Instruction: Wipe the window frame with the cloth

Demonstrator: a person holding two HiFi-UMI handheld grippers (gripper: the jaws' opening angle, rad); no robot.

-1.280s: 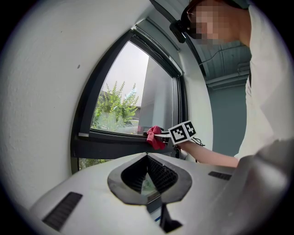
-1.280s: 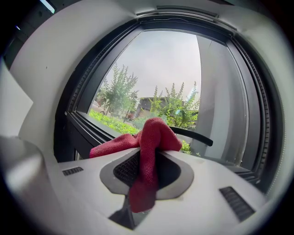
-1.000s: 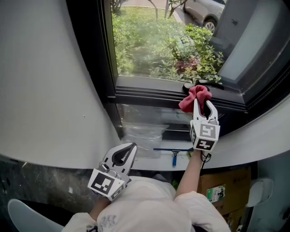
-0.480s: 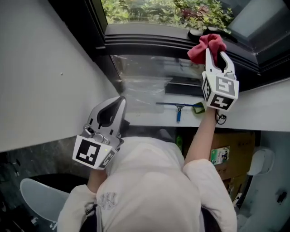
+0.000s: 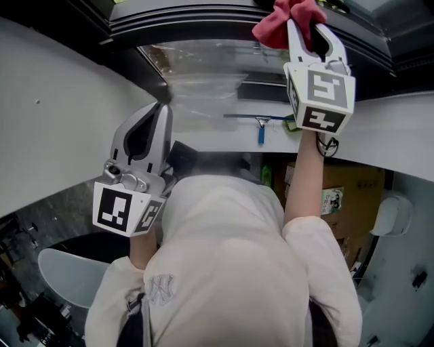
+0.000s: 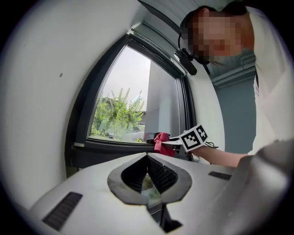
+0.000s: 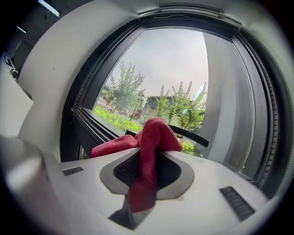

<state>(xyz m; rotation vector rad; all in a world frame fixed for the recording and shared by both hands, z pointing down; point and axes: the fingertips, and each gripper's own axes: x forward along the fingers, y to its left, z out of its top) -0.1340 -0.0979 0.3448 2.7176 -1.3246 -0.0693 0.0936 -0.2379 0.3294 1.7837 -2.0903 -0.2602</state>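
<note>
Two grippers are in use. The right gripper (image 5: 306, 26) is clamped on the red cloth (image 5: 285, 17), which it holds against or just above the lower window frame (image 5: 190, 20). The left gripper (image 5: 159, 110) has its jaws together on nothing and hangs well apart from the frame.

The right gripper view shows what the head view lacks: the cloth (image 7: 154, 137) bunched between the pads, a black handle (image 7: 188, 135) just beyond it, and greenery outside. The left gripper view shows the right gripper (image 6: 172, 141) from the side, with the cloth (image 6: 161, 142) at the frame (image 6: 115, 147).

Compared with 0.5 s ago, the head view looks further down. The greenery has left it, and the right gripper sits nearer the top edge.

The head view's top edge cuts off the cloth. Contact with the frame cannot be confirmed. A blue-handled squeegee (image 5: 261, 125) lies on the sill below the right gripper.
</note>
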